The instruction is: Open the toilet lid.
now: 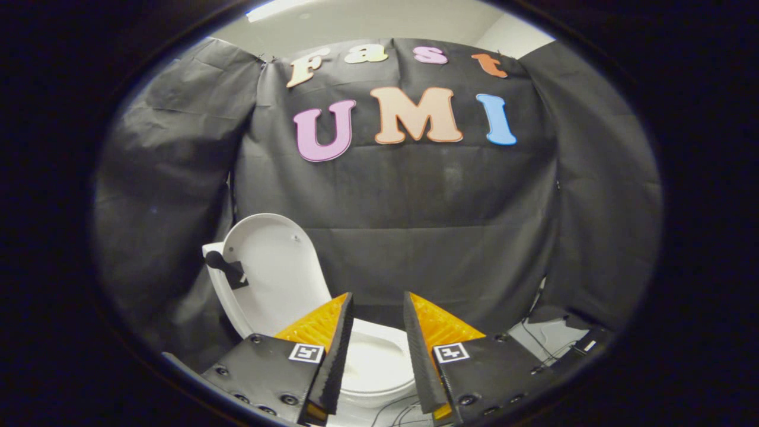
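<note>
A white toilet stands low against the black cloth wall. Its lid (270,270) is raised, leaning back to the left, with its pale inner face toward me. A small black knob (220,264) sticks out at the lid's left edge. The bowl and seat (379,362) lie just beyond my fingers and show through the gap between them. My gripper (378,308) hangs above the bowl, open, with nothing between its fingers. The left finger (323,332) overlaps the lid's lower right part.
Black cloth walls close in behind and on both sides of the toilet. Thin cables (536,341) run over a pale floor patch to the right of the right finger, beside a dark box (584,347). More cables (397,409) lie under the bowl.
</note>
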